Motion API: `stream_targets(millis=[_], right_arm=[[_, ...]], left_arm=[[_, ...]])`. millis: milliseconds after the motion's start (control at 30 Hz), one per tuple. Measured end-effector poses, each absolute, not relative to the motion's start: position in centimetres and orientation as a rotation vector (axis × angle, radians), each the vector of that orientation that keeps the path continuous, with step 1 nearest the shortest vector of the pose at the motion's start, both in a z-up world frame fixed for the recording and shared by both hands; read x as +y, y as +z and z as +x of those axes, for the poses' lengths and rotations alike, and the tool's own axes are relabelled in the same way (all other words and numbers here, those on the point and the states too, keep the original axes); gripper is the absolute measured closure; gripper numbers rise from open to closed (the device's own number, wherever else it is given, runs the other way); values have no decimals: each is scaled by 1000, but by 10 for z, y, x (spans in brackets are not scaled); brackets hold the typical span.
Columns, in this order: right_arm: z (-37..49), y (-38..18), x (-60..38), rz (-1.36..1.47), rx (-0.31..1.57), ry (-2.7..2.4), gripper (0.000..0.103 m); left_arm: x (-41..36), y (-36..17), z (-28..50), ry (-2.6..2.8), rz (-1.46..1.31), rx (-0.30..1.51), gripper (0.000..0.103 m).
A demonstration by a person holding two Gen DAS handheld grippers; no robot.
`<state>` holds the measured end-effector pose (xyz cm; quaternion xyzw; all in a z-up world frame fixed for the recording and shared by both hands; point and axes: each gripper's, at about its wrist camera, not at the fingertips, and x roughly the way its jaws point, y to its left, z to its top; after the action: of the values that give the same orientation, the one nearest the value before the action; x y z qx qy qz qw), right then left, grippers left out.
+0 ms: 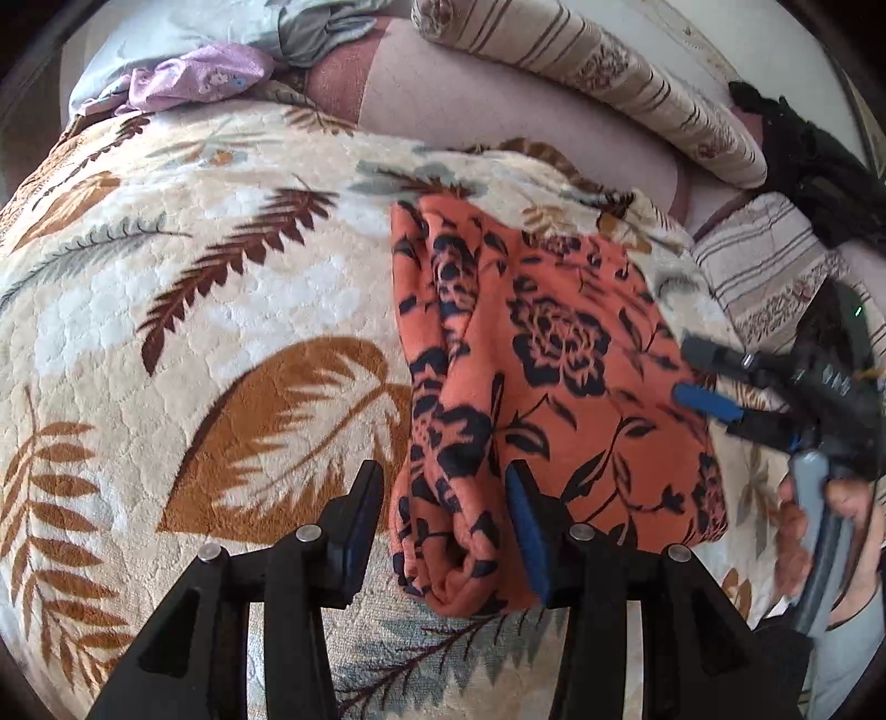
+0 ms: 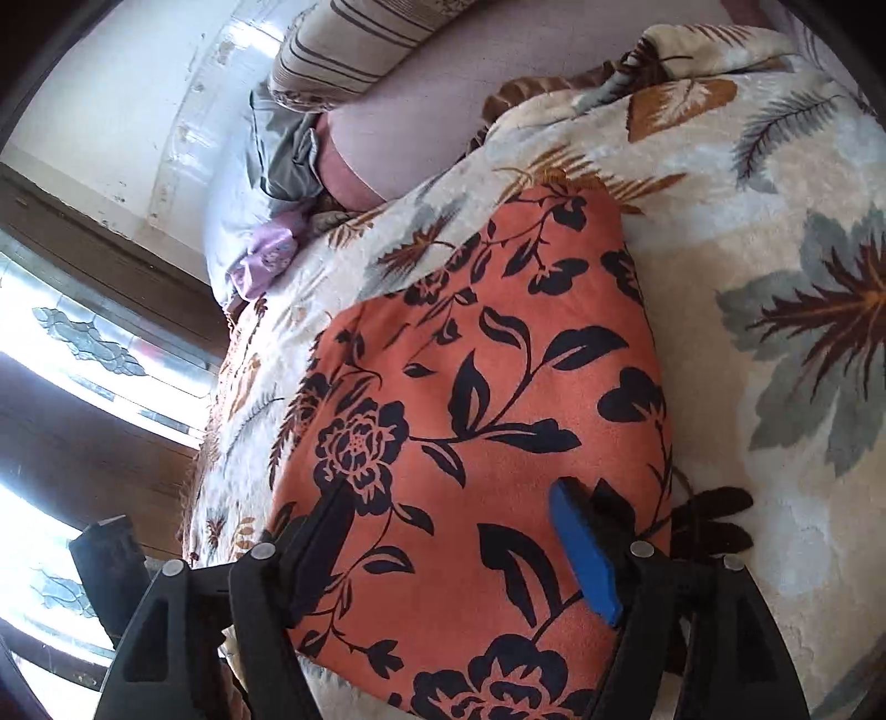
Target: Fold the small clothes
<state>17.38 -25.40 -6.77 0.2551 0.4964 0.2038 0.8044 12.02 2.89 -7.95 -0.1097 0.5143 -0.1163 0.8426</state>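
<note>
An orange garment with a dark floral print (image 1: 542, 387) lies folded on the leaf-patterned blanket (image 1: 221, 277). My left gripper (image 1: 443, 498) is open, its jaws standing either side of the garment's rolled near-left edge. My right gripper (image 1: 686, 371) shows at the right of the left wrist view, open, over the garment's right edge. In the right wrist view the garment (image 2: 476, 421) fills the middle and the right gripper (image 2: 459, 515) stands open just above it, holding nothing.
A lilac garment (image 1: 194, 77) and pale blue-grey clothes (image 1: 288, 33) lie at the far edge of the bed. Striped cushions (image 1: 609, 72) lie at the back right. A black item (image 1: 814, 166) sits far right. A window (image 2: 83, 360) is at the left.
</note>
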Motion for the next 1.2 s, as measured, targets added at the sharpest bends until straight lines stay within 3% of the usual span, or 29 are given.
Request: stream_targets(millis=[167, 300, 467, 600, 833, 1000, 1200], right_arm=[[205, -45, -249, 537, 1009, 461, 27], [244, -81, -266, 636, 1116, 356, 27], [247, -65, -269, 672, 1005, 403, 26], [265, -93, -278, 728, 1108, 344, 26], [187, -54, -256, 687, 1050, 510, 26], [141, -86, -241, 594, 1164, 499, 26], [113, -64, -238, 578, 1075, 515, 23]], left_arm=[[32, -98, 120, -236, -288, 1127, 54], [33, -98, 121, -257, -284, 1130, 53], [33, -101, 119, -266, -275, 1121, 51], [34, -100, 119, -263, -272, 1122, 50], [30, -98, 115, -243, -241, 1108, 48], [23, -90, 111, -178, -193, 1107, 41], [20, -74, 93, -150, -164, 1079, 41]])
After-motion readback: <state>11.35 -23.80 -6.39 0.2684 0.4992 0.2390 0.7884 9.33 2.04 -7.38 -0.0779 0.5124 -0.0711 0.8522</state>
